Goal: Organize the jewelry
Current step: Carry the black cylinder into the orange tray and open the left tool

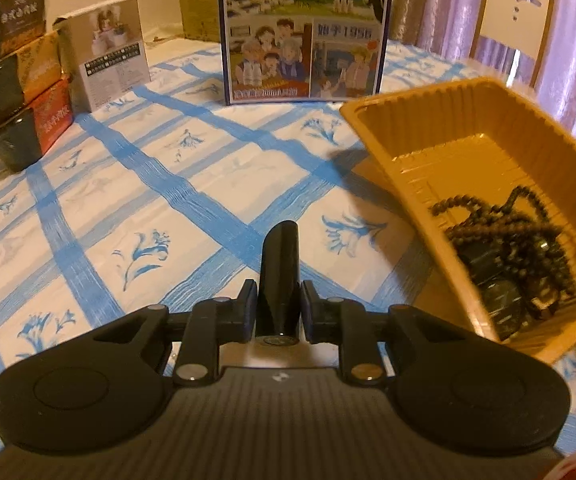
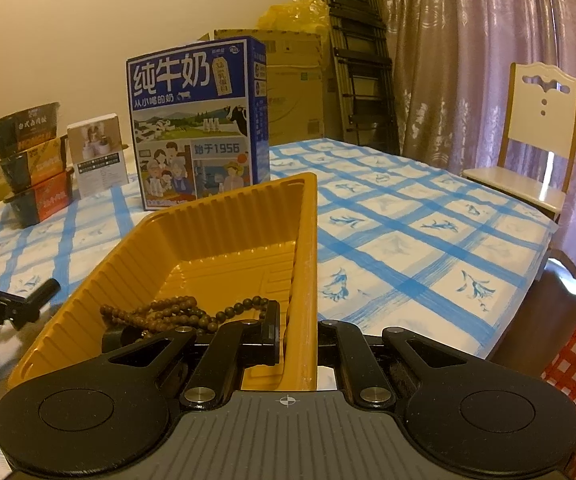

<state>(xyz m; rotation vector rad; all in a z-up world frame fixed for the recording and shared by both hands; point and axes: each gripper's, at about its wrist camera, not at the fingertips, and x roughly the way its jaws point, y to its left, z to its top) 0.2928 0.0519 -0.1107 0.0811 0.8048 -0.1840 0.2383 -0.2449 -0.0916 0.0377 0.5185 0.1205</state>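
An orange plastic tray (image 1: 420,120) is tilted and lifted off the table at the right of the left wrist view. Dark bead strings (image 1: 520,248) and dark round pieces lie heaped in its low end. My left gripper (image 1: 279,248) is shut and empty over the tablecloth, left of the tray. In the right wrist view my right gripper (image 2: 300,336) is shut on the tray's near right wall (image 2: 308,264), one finger inside and one outside. Brown bead strings (image 2: 175,312) lie just ahead of the inside finger. The left gripper's tip (image 2: 39,292) shows at the left.
A blue milk carton box (image 2: 199,128) stands at the back of the table. A small white box (image 2: 95,156) and stacked food bowls (image 2: 31,164) stand at the back left. A white chair (image 2: 536,136) is at the right table edge. The blue-checked tablecloth (image 1: 135,200) covers the table.
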